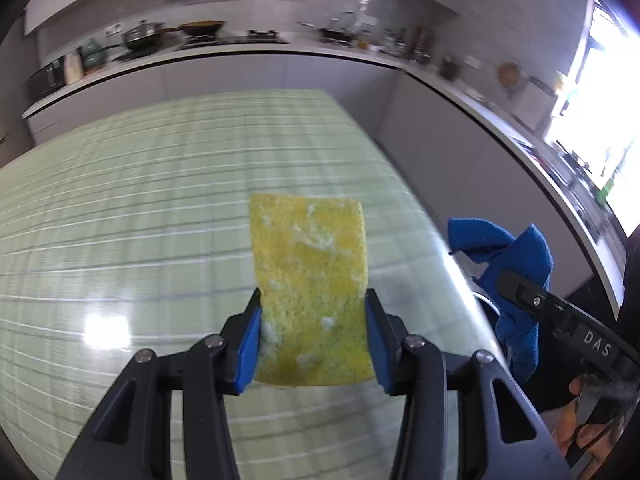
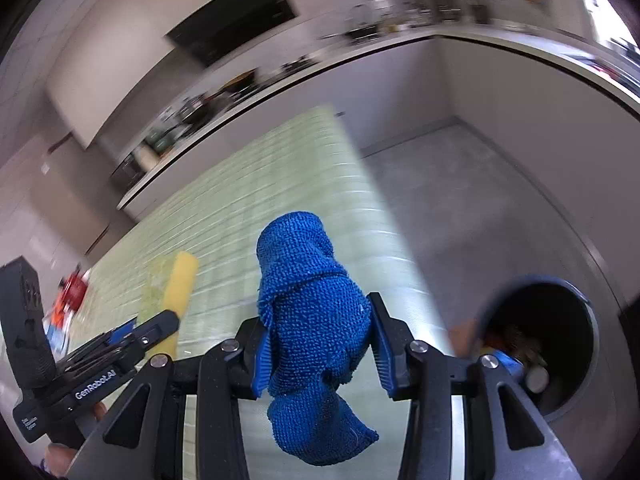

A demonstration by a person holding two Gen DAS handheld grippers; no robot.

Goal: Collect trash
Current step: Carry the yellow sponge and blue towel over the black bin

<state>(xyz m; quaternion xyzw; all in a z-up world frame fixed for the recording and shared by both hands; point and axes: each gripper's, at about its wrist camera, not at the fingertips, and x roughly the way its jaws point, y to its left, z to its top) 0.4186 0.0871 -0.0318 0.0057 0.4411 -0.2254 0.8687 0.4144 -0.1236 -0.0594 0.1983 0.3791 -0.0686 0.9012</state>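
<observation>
My left gripper (image 1: 312, 344) is shut on a yellow sponge (image 1: 310, 280) flecked with white crumbs, held above the green checked table (image 1: 140, 220). My right gripper (image 2: 318, 344) is shut on a bunched blue cloth (image 2: 308, 300), held over the table's right edge. The cloth also shows in the left wrist view (image 1: 512, 264), to the right of the sponge. The sponge (image 2: 182, 292) and left gripper (image 2: 160, 324) show at the left of the right wrist view. A dark round trash bin (image 2: 540, 340) with trash inside stands on the floor at the lower right.
Kitchen counters (image 1: 240, 52) with pots and bottles run along the back and right walls. Red and blue packaging (image 2: 68, 300) lies at the table's left. Grey floor (image 2: 460, 208) lies right of the table. A bright window (image 1: 600, 120) is at the far right.
</observation>
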